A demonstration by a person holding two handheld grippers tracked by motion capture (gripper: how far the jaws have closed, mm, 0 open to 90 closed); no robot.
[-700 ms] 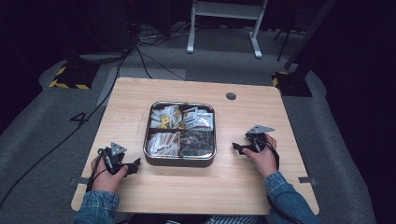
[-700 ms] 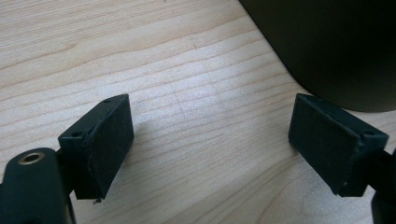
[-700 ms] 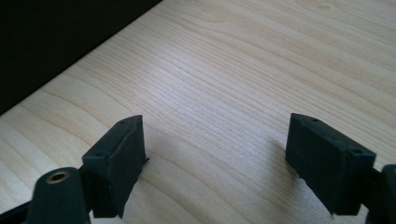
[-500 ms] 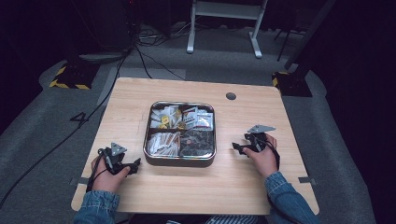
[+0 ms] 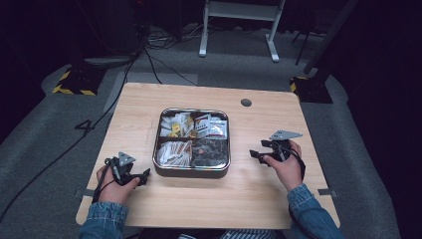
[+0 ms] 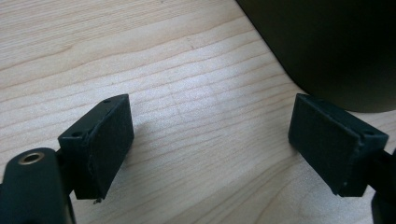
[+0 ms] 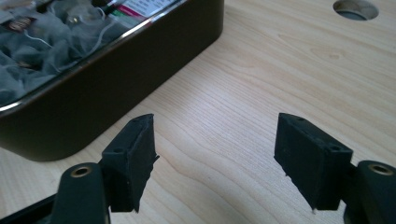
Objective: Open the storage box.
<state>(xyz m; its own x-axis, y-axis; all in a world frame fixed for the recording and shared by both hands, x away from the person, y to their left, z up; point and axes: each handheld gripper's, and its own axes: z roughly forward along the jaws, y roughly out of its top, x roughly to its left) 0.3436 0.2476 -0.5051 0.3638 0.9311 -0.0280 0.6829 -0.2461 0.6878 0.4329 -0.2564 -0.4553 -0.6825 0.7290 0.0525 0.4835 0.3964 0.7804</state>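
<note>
A square metal tin (image 5: 193, 172) with rounded corners is sitting mid-surface (image 5: 249, 199) on pale wood grain, its four compartments holding packets and tea bags. The left gripper (image 5: 144, 175) and right gripper (image 5: 254, 154) are resting either side, fingers released, nothing lying between them and the tin.

Table (image 5: 259, 199): pale wood, matt, visible grain. Tin tray (image 5: 191, 171): metal, shiny rim, dark glossy smooth wall. Inside: paper packets (image 5: 173, 152), gauzy teabags (image 7: 32, 42). Left gripper (image 6: 210, 144) and right gripper (image 7: 215, 161) pads: black, matt, slightly rough. Sleeves (image 5: 311, 211): denim cloth.
</note>
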